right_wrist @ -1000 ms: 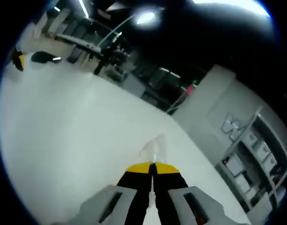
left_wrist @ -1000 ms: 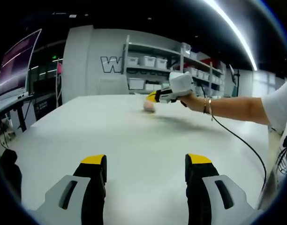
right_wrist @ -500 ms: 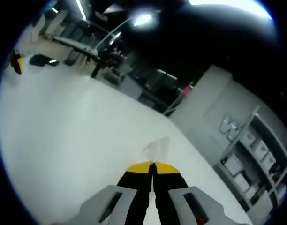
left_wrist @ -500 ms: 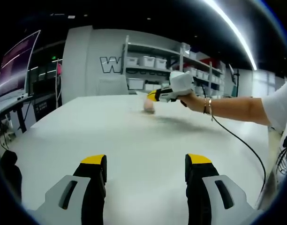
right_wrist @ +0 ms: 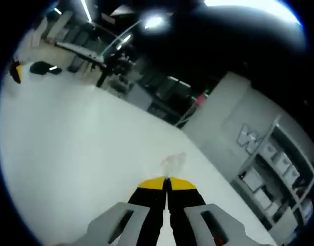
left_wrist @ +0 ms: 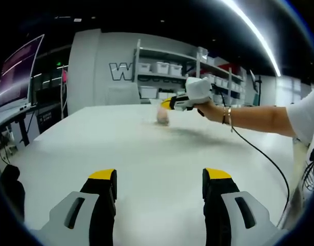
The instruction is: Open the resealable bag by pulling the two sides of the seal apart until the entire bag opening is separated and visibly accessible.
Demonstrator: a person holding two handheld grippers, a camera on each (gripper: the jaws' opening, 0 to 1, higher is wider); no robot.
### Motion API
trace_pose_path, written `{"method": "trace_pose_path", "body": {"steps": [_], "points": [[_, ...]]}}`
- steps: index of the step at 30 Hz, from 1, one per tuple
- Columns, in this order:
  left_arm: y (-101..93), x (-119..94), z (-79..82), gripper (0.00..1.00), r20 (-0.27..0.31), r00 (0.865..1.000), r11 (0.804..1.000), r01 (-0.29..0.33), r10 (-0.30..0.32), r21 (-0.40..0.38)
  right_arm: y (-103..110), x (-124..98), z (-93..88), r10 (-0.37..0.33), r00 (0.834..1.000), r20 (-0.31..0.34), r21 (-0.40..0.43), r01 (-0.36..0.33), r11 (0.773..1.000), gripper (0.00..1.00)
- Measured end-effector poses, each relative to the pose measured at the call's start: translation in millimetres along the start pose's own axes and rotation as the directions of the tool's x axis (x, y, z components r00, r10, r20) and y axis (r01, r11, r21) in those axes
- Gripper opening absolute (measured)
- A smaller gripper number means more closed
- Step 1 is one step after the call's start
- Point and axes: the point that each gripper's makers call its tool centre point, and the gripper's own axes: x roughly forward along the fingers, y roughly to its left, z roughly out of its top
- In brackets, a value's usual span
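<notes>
A small clear resealable bag (left_wrist: 162, 116) with something pinkish inside hangs just above the far part of the white table (left_wrist: 146, 148). My right gripper (left_wrist: 169, 104), held out in a person's hand, is shut on the bag's top edge. In the right gripper view the jaws of the right gripper (right_wrist: 166, 183) are pressed together, and the clear bag (right_wrist: 172, 162) sticks out beyond their yellow tips. My left gripper (left_wrist: 160, 175) stands open low over the near side of the table, far from the bag, with nothing between its fingers.
A black cable (left_wrist: 265, 159) trails from the right gripper across the table's right side. Shelves with white bins (left_wrist: 162, 66) stand behind the table, and a monitor (left_wrist: 18, 69) stands at the left. The person's arm (left_wrist: 259, 119) reaches in from the right.
The right gripper has risen a little with the bag, which has swung slightly between the frames. The left gripper has stayed still and open.
</notes>
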Motion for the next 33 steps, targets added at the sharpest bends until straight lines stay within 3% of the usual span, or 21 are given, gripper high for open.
{"method": "trace_pose_path", "body": {"steps": [19,33], "points": [[-5.0,2.5,2.8,0.67,0.002,1.0,1.0,0.002,-0.002,0.006,-11.5,-7.4,3.3,-0.019,1.0,0.018,0.026,0.019,0.999,0.0],[-4.4,-0.1,2.7,0.67,0.007,1.0,1.0,0.002,-0.002,0.005,-8.4,-15.6,14.3,-0.022,0.999,0.031,0.018,0.021,1.0,0.0]]}}
